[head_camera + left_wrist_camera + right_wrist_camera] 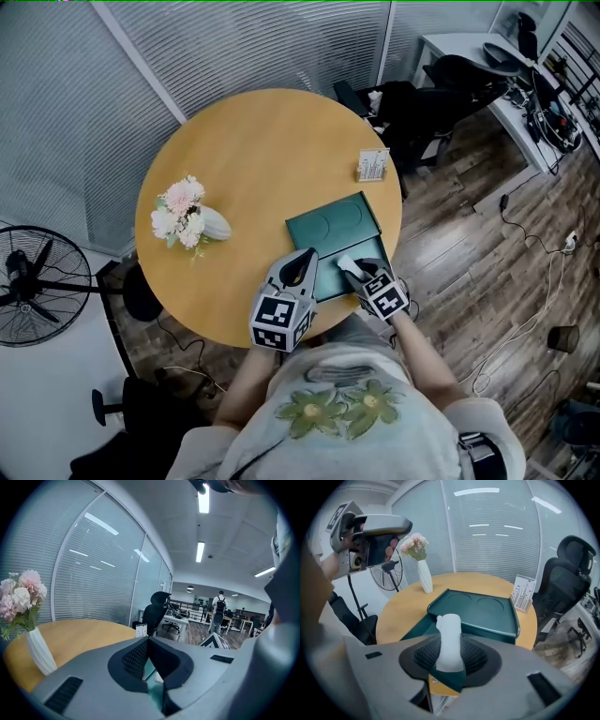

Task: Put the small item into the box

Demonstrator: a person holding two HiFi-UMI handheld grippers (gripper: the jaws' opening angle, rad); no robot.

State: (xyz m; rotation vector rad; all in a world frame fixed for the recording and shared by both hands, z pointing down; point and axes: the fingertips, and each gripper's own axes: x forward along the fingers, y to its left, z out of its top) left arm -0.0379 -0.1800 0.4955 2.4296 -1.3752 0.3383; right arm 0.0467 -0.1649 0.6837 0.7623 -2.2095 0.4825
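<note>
A dark green box (336,225) lies open on the round wooden table (244,150), near its right front edge. Its far half shows two round recesses (478,605). My right gripper (349,268) hovers over the box's near half, shut on a small white item (449,639) that stands upright between the pads. My left gripper (302,265) sits at the box's left front side; its jaws meet at the tip (148,641) with nothing seen between them. In the right gripper view, the left gripper (377,538) hangs above the table.
A white vase of pink flowers (187,217) stands at the table's left. A small card stand (372,165) sits at the far right edge. A floor fan (37,281) is off to the left, and black office chairs (567,578) stand to the right.
</note>
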